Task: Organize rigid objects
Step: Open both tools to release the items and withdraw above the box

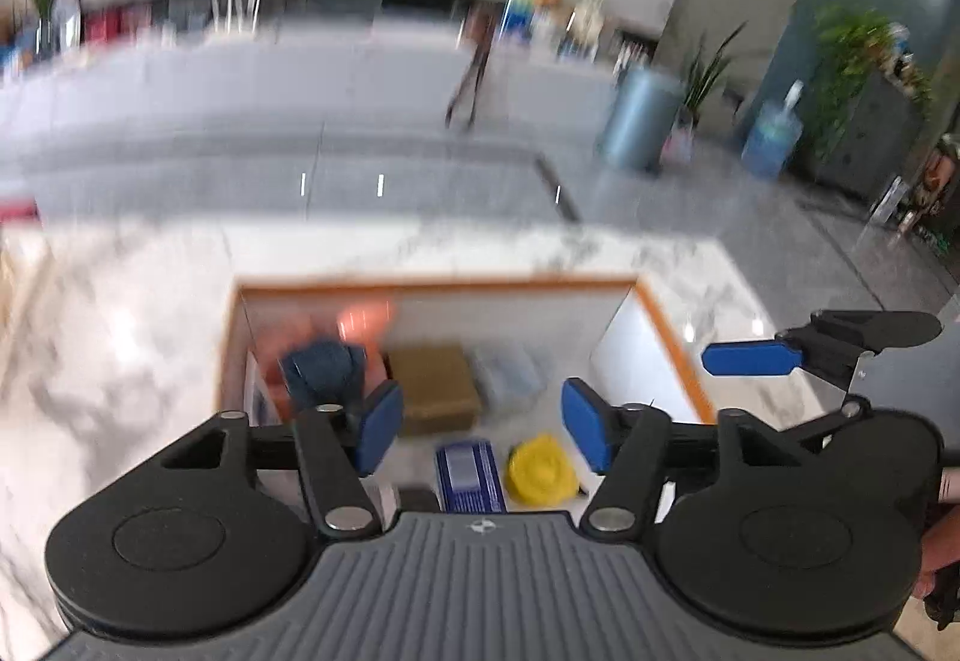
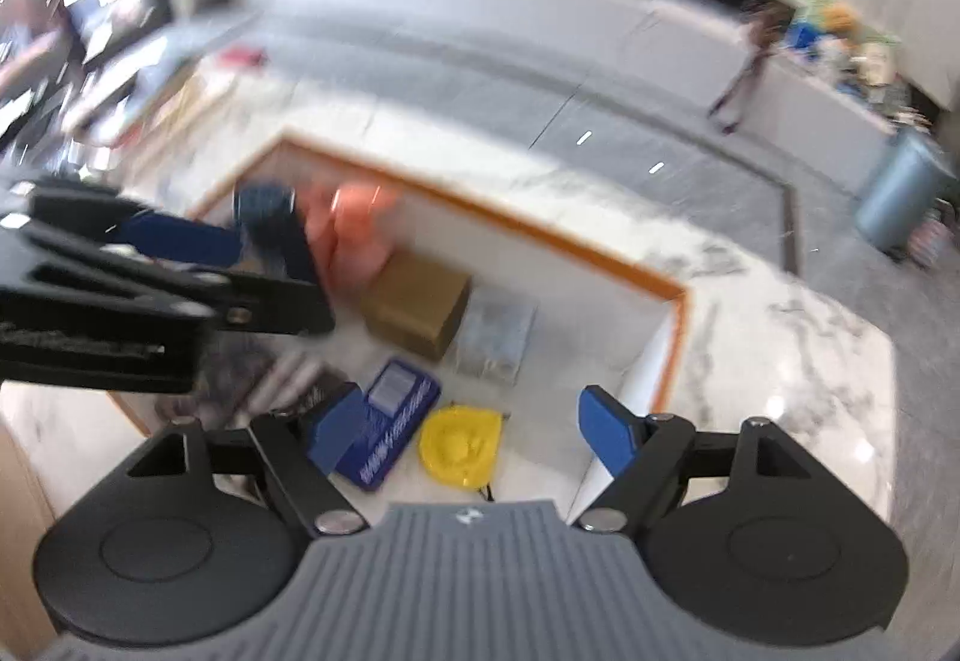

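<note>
Both grippers, left gripper (image 1: pixel 480 424) and right gripper (image 2: pixel 474 430), are held with jaws apart and empty above the orange-rimmed box (image 1: pixel 672 337), at lower centre, presumably for sorting.

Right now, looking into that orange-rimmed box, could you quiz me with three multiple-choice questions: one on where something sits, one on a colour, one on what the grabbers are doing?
1. The yellow object lies beside:
A. the blue packet
B. a bin
C. a plant

2. The box rim is:
A. green
B. orange
C. black

3. The left gripper and right gripper are:
A. both open, empty
B. both clamped
C. one holding the brown carton

Answers: A, they lie side by side; B, its edge shows orange; A, gaps show between the fingers.
</note>
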### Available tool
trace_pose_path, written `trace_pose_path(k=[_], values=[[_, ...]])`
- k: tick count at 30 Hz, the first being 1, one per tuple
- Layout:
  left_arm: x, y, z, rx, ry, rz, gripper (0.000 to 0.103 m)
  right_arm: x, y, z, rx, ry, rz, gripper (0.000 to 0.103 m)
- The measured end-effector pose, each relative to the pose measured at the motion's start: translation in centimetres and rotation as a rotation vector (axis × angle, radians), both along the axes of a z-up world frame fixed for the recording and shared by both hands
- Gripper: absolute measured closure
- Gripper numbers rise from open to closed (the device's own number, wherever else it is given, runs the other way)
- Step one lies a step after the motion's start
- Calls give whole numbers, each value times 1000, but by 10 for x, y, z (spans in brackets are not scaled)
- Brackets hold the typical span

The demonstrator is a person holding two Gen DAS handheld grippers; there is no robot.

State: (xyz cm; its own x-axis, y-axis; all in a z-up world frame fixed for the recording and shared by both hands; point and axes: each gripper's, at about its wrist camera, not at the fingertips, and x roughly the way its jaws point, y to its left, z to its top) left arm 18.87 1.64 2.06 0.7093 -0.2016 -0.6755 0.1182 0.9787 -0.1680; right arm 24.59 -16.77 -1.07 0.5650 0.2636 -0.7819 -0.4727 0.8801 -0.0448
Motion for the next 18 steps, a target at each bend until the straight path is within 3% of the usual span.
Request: trace_pose_path(k=[6, 12, 14, 18], values=[[-57, -6, 10, 106, -207, 32, 17, -62, -14, 35, 134, -158, -188, 19], [-88, -24, 8, 267, -295, 84, 12, -103, -17, 39, 206, -258, -303, 13], [-91, -30, 3, 269, -299, 94, 10, -115, -22, 40, 225, -281, -335, 11], [-90, -31, -15, 193, -218, 144, 8, -123, -26, 22, 237, -278, -404, 8]])
